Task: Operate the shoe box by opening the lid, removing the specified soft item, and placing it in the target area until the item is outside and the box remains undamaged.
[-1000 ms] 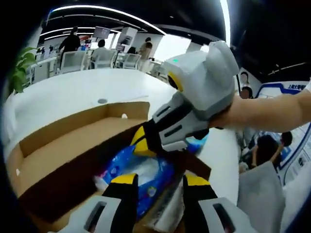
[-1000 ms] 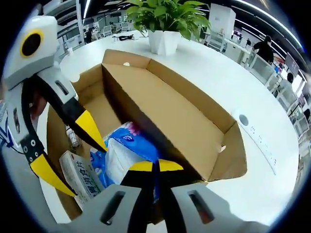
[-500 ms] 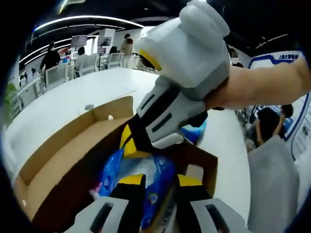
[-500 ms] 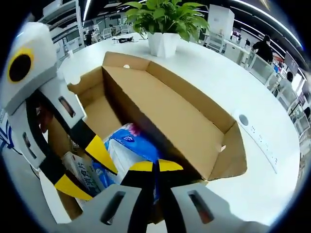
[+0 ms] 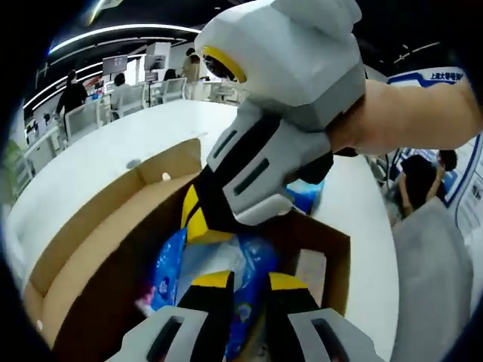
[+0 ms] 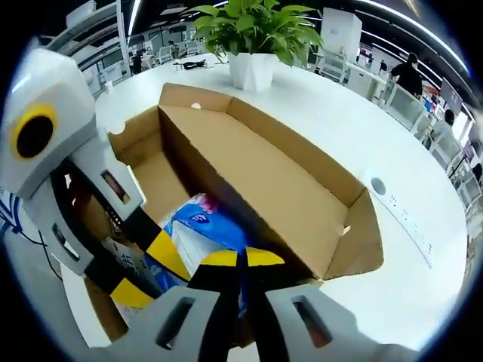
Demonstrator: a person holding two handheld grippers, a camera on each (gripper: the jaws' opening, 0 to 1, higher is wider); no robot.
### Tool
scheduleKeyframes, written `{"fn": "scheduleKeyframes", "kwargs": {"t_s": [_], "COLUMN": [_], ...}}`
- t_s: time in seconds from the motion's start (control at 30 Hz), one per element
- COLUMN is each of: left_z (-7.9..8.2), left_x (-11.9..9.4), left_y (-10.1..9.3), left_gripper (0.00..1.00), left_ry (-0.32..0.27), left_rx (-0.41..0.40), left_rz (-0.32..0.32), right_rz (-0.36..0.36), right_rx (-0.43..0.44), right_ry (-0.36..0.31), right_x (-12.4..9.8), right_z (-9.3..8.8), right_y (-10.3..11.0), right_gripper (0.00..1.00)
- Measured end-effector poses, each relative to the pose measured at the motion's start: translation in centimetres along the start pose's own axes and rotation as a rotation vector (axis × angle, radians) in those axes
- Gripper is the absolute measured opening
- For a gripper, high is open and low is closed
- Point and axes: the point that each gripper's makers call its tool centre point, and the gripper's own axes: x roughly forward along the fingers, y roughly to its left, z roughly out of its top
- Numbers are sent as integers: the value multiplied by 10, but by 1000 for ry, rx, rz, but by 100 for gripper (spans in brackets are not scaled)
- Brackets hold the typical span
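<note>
Lay inside the opened cardboard shoe box [image 6: 264,177] on a white table [image 6: 392,143]: blue tissue pack [image 6: 200,226]. Reached in over it with jaws parted: left gripper [image 5: 241,280]. Showed jaws pressed together at the pack: right gripper [image 6: 241,258].

The right gripper [image 5: 198,219] covers much of the blue tissue pack [image 5: 226,268] in the left gripper view; the left gripper [image 6: 151,271] hides the box [image 6: 302,204] floor beside its own jaws, and whether it touches the pack cannot be told
</note>
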Motion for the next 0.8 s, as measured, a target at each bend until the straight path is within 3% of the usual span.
{"fn": "scheduleKeyframes", "kwargs": {"t_s": [0.5,0.8], "left_z": [-1,-1], "left_x": [1,-4], "left_y": [5,3], "left_gripper": [1,0], "left_ry": [22,22], "left_rx": [70,73], "left_rz": [29,40], "right_rz": [-2,-6], "right_rx": [3,-9], "right_ry": [-12,-18], "right_x": [-2,-5], "right_z": [0,2], "right_y": [1,1], "right_gripper": [0,0]}}
